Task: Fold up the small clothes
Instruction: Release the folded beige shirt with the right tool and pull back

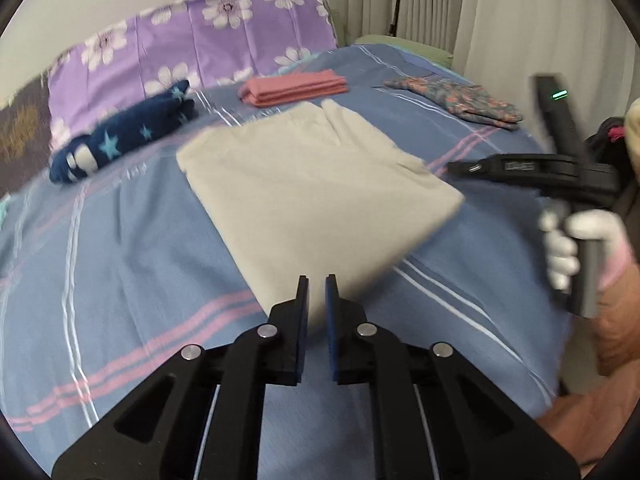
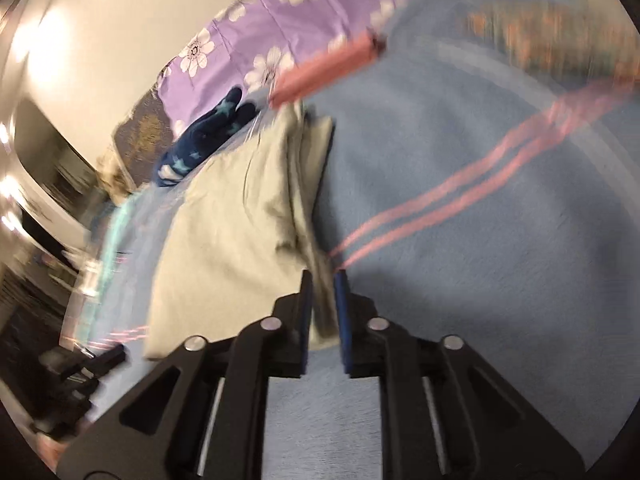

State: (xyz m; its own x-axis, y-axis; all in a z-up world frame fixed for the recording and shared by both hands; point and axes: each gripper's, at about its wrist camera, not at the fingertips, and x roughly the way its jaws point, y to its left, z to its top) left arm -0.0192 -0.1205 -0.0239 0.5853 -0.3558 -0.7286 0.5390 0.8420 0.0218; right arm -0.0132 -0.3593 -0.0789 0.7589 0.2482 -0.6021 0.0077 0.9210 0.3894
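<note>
1. Left wrist view: a cream garment (image 1: 316, 184) lies on the bed (image 1: 120, 264), already folded into a flat panel. The left gripper (image 1: 317, 292) sits at its near corner, fingers nearly together with cloth showing in the gap; whether the pads pinch it I cannot tell. Beyond lie a folded pink stack (image 1: 294, 87), seemingly finished, a rolled navy star garment (image 1: 120, 136) and a floral piece (image 1: 456, 98), which look still to do.
2. Right wrist view: blurred. The right gripper (image 2: 323, 292) has its narrowly parted fingers astride the cream garment's layered edge; grip unclear.
</note>
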